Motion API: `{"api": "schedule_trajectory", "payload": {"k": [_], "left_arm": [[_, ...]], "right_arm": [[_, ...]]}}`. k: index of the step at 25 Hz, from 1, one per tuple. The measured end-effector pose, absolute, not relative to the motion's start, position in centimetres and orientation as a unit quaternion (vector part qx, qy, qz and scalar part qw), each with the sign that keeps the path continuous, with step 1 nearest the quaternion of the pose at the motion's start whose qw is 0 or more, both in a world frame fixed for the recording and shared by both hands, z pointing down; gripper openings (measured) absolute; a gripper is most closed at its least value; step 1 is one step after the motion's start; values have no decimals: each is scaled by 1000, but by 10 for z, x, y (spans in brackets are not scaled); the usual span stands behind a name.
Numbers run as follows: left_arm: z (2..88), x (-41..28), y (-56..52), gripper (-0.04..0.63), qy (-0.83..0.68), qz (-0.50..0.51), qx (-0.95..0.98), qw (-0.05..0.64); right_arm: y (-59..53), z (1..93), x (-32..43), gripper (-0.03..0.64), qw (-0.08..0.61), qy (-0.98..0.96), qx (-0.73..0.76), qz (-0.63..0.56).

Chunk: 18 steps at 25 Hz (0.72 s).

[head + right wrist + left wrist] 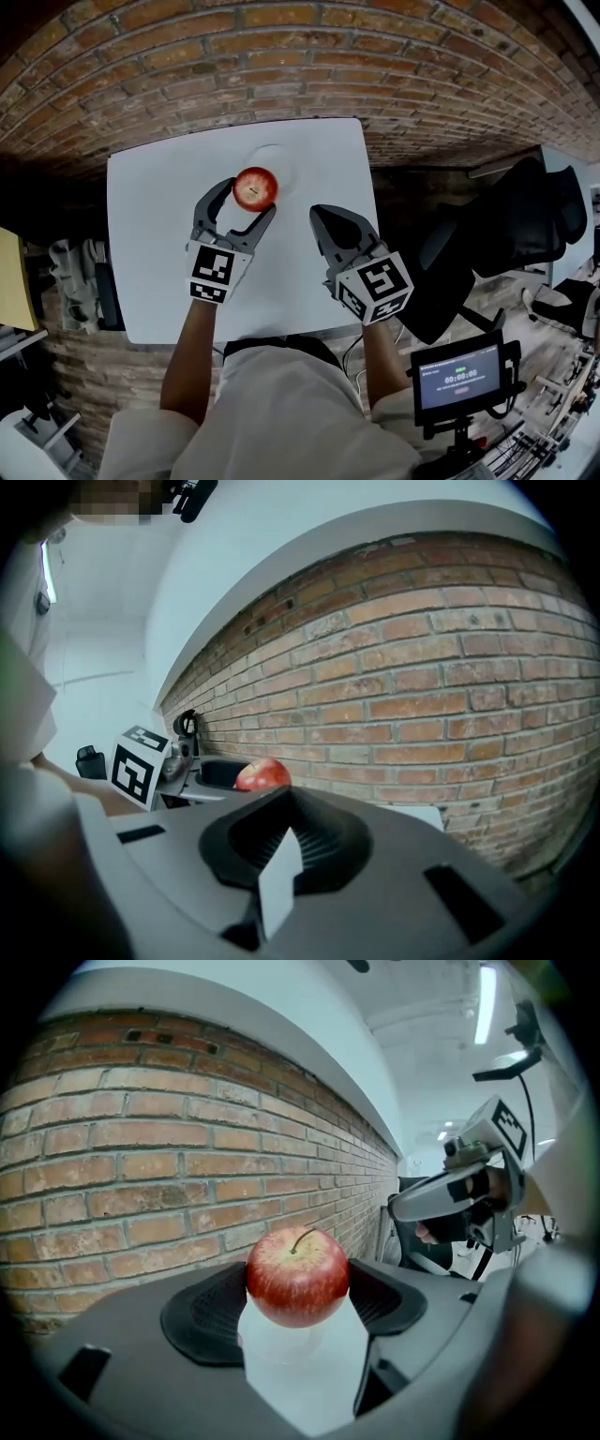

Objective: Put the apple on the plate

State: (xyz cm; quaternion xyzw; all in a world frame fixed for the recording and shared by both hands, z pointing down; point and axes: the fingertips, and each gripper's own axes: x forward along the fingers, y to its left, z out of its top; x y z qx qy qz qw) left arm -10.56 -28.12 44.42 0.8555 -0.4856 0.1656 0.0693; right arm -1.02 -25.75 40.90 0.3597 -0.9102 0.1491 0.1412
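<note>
Left hand-held gripper [251, 199] is pinching the apple [255, 187] by its sides, stem up. It's right over the pale plate [286, 159] at the worktop's [150, 262] far edge, so I'd guess straight down does it. Right hand-held gripper [319, 217] sits just beside, pressed together, empty.

Your left gripper [251, 199] is out over the middle-back of the worktop [150, 253] with the apple [255, 187] between its jaws. That puts it right over the near part of the plate [281, 153], which lies toward the far edge, in front of the brick wall [300, 56]. Your right gripper [319, 217] sits just right of the apple, a bit nearer you. Off the worktop's right side there's a chair [511, 225], and closer to you a screen [459, 375].
</note>
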Motion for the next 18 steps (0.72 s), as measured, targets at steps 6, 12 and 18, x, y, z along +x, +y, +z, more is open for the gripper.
{"api": "schedule_trajectory", "payload": {"k": [6,12,18], "left_arm": [[463,-105,-294,347,-475,173,859,82],[485,-107,-312,347,-467,181,861,84],[502,-107,-324,347,-457,189,865,88]], "right_arm": [[-270,424,-12,2,151,-903,369,162],[-288,443,-17,2,154,-897,376,174],[-301,457,-18,2,155,-890,386,185]]}}
